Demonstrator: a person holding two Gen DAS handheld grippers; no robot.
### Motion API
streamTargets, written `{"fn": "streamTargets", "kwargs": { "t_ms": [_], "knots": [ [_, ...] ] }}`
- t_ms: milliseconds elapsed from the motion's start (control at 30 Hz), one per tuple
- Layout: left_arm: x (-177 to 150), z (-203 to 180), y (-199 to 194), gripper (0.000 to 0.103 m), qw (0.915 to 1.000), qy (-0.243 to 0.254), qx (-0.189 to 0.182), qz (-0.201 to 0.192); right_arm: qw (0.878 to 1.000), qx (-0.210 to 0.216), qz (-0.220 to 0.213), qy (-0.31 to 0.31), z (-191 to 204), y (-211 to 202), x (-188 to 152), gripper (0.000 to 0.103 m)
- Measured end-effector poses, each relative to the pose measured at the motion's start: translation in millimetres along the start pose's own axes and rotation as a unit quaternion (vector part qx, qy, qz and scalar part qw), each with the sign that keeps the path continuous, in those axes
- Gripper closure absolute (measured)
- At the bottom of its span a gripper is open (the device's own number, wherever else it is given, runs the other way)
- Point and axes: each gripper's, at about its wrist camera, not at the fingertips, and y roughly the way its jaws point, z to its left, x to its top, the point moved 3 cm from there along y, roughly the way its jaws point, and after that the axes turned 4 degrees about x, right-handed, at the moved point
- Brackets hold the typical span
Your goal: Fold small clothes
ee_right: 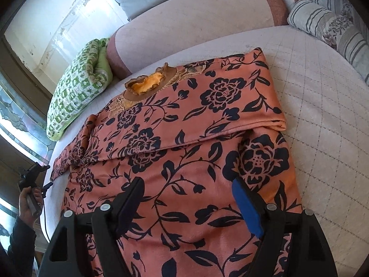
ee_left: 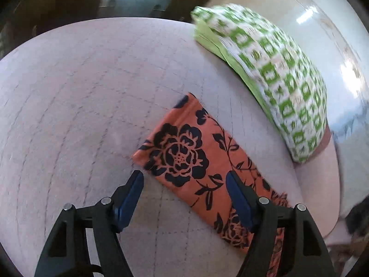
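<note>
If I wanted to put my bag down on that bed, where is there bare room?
Bare quilted bedcover lies between the orange floral garment and the striped pillows. In the left wrist view, more lies beyond the sleeve. The green checked pillow crowds the garment's other side.

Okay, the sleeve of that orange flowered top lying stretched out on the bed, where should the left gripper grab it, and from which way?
Probably the cuff end of the sleeve: it lies flat and straight on the quilted bed cover, its short edge free, pointing towards the green checked pillow. Bring the open left gripper down from above over that end, one finger each side of its width, and pinch the edge. The right gripper hovers open over the body.
</note>
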Motion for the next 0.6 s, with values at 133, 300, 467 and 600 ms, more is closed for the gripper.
{"fn": "streamTargets", "kwargs": {
  "t_ms": [133,300,467,600],
  "knots": [
    [5.7,7.2,1.5,0.024,0.9984,0.012,0.050,-0.021,1.000,0.005,-0.002,0.007,-4.4,-0.5,-1.3,0.022],
    [11.3,-12.1,13.9,0.049,0.9924,0.085,0.084,-0.030,1.000,0.006,-0.007,0.011,-9.0,-0.5,-1.0,0.022],
    [11.8,-28.7,20.2,0.090,0.9841,0.128,0.120,-0.026,1.000,0.009,-0.012,0.013,-11.3,-2.9,-1.4,0.022],
    [-4.7,-93.1,-36.8,0.091,0.9710,0.207,0.063,-0.102,1.000,0.008,-0.023,0.016,-16.8,-8.6,0.5,0.022]
  ]
}}
